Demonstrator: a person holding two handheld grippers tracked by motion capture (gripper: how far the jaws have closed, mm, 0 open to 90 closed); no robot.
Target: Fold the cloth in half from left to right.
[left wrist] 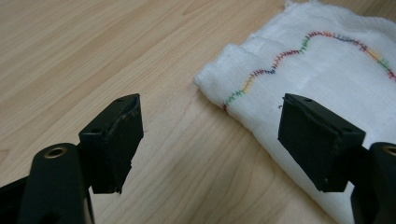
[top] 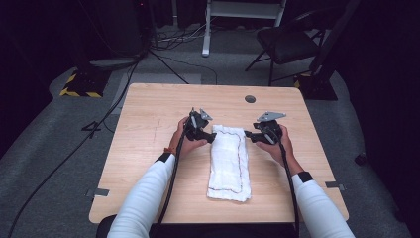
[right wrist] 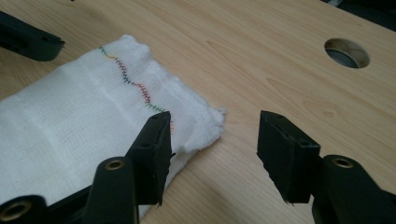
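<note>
A folded white cloth (top: 228,163) with a wavy multicoloured stitch line lies lengthwise in the middle of the wooden table (top: 148,124). My left gripper (top: 212,137) sits at the cloth's far left corner, low over the wood. Its jaws stand open in the left gripper view (left wrist: 210,135), one over bare wood and one over the cloth (left wrist: 327,65), gripping nothing. My right gripper (top: 248,135) is at the far right corner. It is open (right wrist: 212,149), with the frayed corner of the cloth (right wrist: 70,126) lying just ahead between the jaws, not pinched.
A round cable hole (top: 250,99) is in the table's far right part, also in the right gripper view as a hole (right wrist: 348,52). Beyond the table stand a dark folding chair (top: 287,44) and cables on the grey floor. The left gripper's jaw (right wrist: 28,42) shows across the cloth.
</note>
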